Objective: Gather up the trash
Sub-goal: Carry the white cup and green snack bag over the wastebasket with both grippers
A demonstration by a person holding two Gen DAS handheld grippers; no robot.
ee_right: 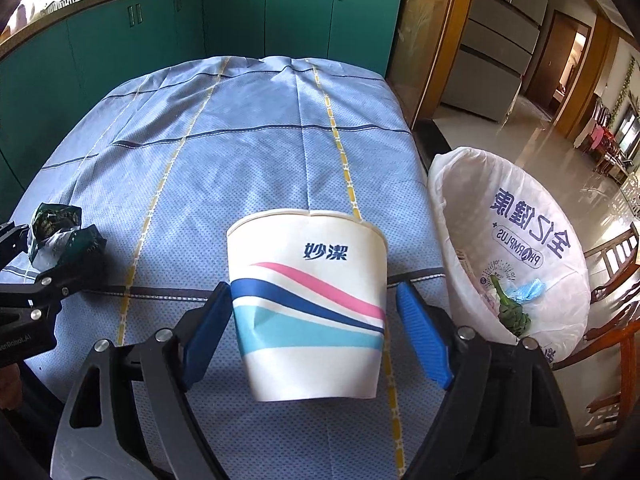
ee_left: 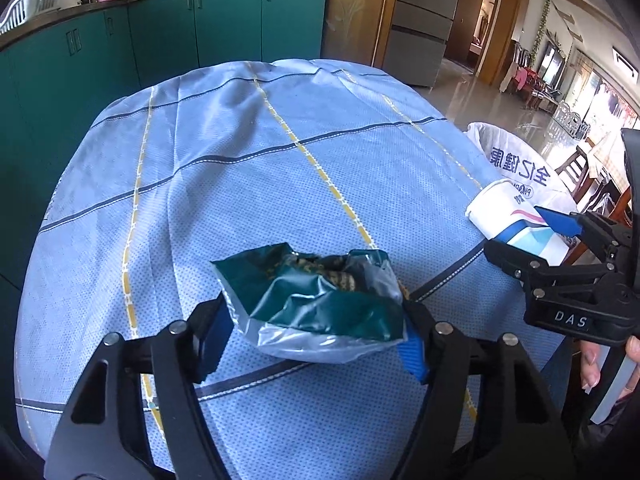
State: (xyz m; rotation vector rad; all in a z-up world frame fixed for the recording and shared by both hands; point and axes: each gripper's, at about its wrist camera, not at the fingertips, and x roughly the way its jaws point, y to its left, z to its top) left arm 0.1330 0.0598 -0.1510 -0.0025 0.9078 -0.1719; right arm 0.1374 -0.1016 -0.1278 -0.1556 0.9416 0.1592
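Note:
A crumpled dark green snack bag [ee_left: 316,296] lies on the blue tablecloth [ee_left: 240,160]. My left gripper [ee_left: 316,340] is open with a blue-padded finger on each side of the bag. The bag also shows in the right wrist view [ee_right: 60,232] at the far left. A white paper cup [ee_right: 310,304] with pink and blue stripes lies between the fingers of my right gripper [ee_right: 312,332], which is open, with gaps on both sides. The cup [ee_left: 508,216] and right gripper [ee_left: 532,236] show at the right of the left wrist view.
A bin lined with a white printed bag [ee_right: 520,240] stands off the table's right edge, holding some trash; it also shows in the left wrist view [ee_left: 516,160]. Teal cabinets [ee_right: 240,20] run behind the table. Wooden chairs [ee_right: 612,280] stand at the right.

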